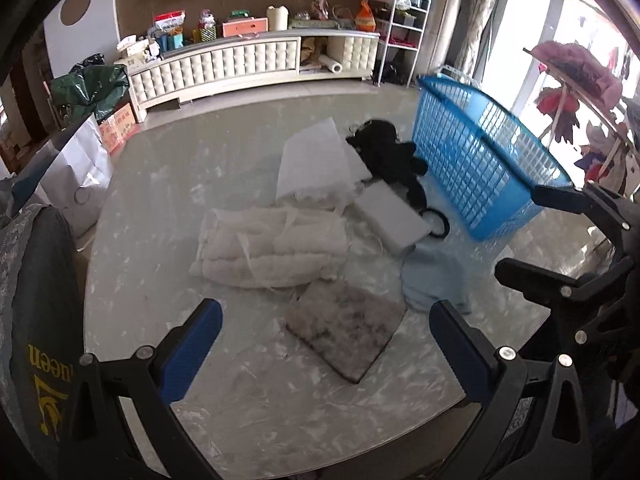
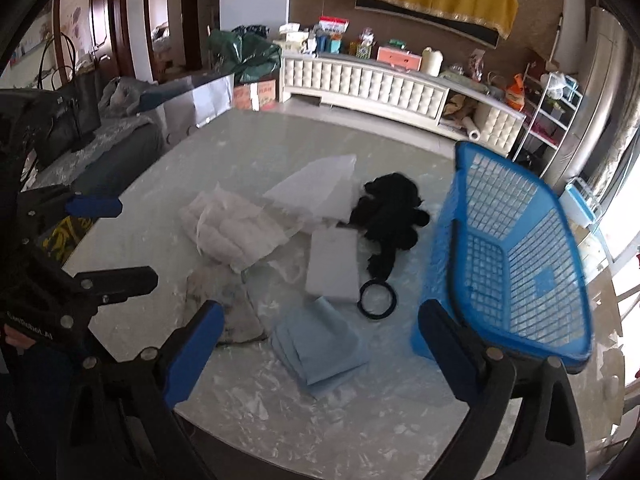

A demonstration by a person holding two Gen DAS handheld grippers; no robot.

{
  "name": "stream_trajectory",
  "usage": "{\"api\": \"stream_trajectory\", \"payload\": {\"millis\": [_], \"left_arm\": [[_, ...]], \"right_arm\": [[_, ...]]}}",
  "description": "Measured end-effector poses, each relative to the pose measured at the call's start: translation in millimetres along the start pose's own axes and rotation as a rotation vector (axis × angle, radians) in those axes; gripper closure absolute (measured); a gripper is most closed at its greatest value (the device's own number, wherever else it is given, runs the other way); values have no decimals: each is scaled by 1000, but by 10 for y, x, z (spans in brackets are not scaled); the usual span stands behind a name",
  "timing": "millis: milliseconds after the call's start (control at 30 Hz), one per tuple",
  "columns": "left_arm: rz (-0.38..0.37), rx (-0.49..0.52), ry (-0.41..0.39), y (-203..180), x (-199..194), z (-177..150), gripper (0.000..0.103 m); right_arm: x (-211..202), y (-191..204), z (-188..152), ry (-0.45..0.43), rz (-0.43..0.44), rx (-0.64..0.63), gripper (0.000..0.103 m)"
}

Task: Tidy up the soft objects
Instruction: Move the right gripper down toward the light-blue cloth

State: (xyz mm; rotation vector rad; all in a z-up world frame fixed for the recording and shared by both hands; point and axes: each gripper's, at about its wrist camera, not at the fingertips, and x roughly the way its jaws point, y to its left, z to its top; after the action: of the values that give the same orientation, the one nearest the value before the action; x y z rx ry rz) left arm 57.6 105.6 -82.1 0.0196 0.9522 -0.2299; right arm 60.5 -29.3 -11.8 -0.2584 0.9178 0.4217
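Left wrist view first: the left gripper (image 1: 326,334) hangs over the near edge of the marbled table (image 1: 168,288), jaws spread wide and holding nothing. Just beyond its fingers lies a grey mottled pad (image 1: 344,330), flat on the tabletop. Farther in sits a white quilted bundle (image 1: 272,246), and behind that a white translucent sheet (image 1: 316,160) propped at a tilt. To the right of the sheet there's a black fuzzy item (image 1: 390,152), touching a white foam block (image 1: 394,216). A black ring (image 1: 438,224) peeks out beside the block. A pale blue folded cloth (image 1: 434,276) lies near the right finger. The blue basket (image 1: 480,168) stands tilted at far right, and the other gripper's frame shows just right of it.

Over to the right wrist view: the right gripper (image 2: 320,342) is also wide open, empty, poised above the pale blue folded cloth (image 2: 320,350). The blue basket (image 2: 516,248) leans at right, its near rim just beside the right finger. The black ring (image 2: 378,298) lies flat between cloth and black fuzzy item (image 2: 390,216). The foam block (image 2: 334,264) sits centre, the quilted bundle (image 2: 232,232) to its left, the grey pad (image 2: 230,304) near the left finger.
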Motion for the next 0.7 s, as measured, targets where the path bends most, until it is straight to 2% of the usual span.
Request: {"api": "stream_trajectory", "payload": {"millis": [400,700], "left_arm": [[-40,58,117,162,462,-201,0],[-72,27,207,214,837,-259,0]], "right_arm": [[384,63,-62,143,44,-6,8],[702,9,-117,236,6,10,10]]}}
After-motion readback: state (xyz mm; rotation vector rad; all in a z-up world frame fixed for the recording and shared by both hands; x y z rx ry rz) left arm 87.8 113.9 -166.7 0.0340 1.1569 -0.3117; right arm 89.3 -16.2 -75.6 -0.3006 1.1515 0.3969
